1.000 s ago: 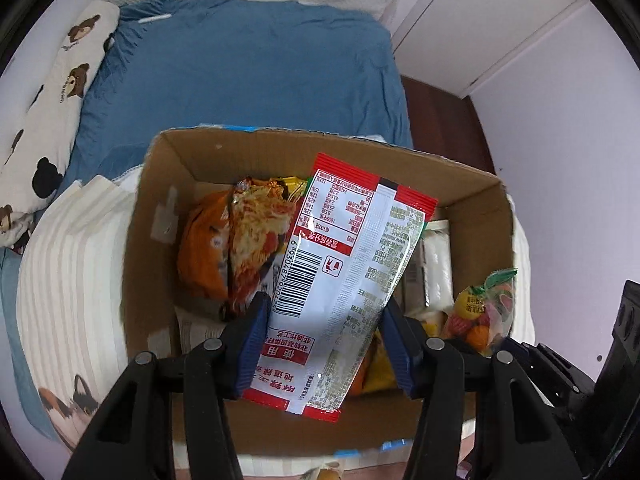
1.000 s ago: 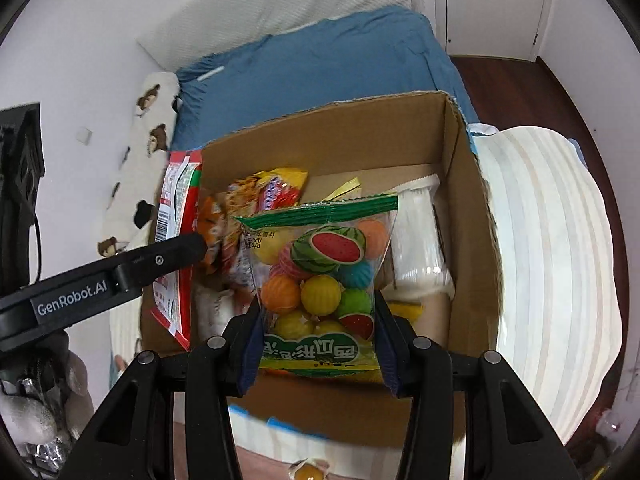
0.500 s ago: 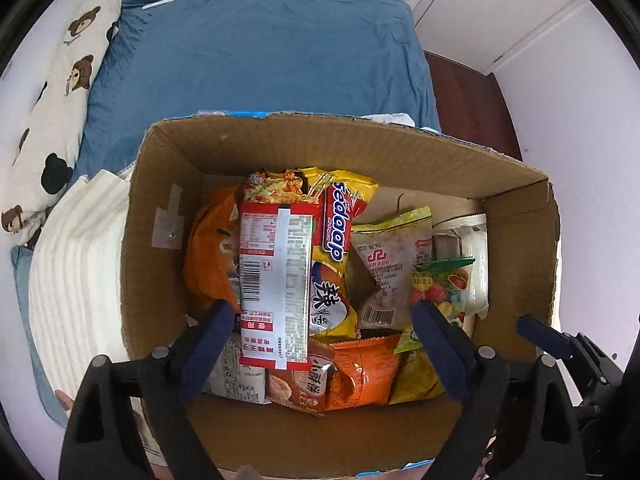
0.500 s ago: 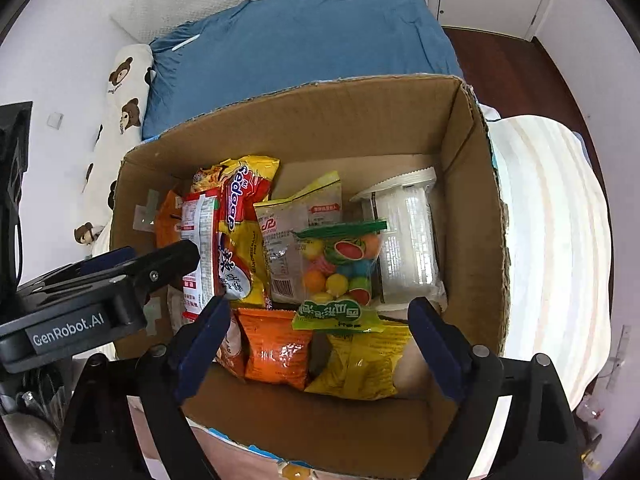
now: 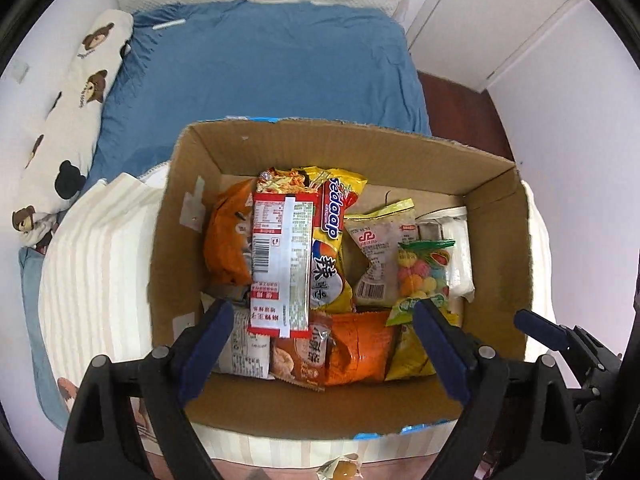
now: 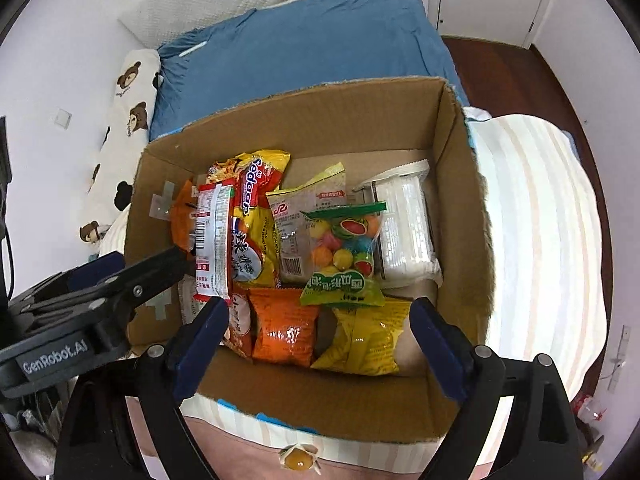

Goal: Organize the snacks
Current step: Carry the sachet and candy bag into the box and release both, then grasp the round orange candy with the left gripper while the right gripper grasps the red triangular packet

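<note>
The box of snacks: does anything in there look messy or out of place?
Mostly just a loose pile. In the cardboard box the red-and-white packet lies on top of other packets, and the fruit candy bag lies across its neighbours. Nothing looks torn or spilled. Both grippers are open and hold nothing.

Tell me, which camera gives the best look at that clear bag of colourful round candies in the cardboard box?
The right wrist view: the clear bag of colourful round candies lies near the picture's middle, whole, its green label unobstructed. In the left wrist view the same bag sits off to the right, smaller, with its lower edge partly hidden behind a blue tong finger.
</note>
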The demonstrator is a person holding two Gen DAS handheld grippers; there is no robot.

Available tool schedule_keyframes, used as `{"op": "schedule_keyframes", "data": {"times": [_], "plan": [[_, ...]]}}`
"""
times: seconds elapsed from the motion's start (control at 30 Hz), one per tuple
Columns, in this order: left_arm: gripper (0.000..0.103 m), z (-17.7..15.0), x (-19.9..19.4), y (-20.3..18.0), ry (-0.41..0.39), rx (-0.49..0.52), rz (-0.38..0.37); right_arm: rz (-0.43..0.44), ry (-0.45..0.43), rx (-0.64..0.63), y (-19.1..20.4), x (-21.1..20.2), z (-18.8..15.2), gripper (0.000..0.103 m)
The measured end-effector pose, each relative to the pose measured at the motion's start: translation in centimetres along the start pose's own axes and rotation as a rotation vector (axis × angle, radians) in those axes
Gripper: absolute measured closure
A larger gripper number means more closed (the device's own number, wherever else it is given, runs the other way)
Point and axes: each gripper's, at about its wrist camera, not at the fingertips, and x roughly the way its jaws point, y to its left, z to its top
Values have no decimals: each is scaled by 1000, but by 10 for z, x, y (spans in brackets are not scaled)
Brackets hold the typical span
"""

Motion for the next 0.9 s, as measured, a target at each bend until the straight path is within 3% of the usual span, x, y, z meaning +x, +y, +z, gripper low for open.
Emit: {"op": "schedule_keyframes", "data": {"times": [0.17,0.5,0.7,0.9], "plan": [[11,-29,-34,4,-132,6,48,-33,-66,-32,4,-22,-22,9],[11,-93,-98,7,-311,46,91,-24,-217,-66,17,-79,-87,9],[11,-134,-120,6,-358,57,84,-3,-276,-68,18,-105,-127,9],[11,-181,-114,11,-335,47,73,33,-282,-52,8,-109,-171,9]]}}
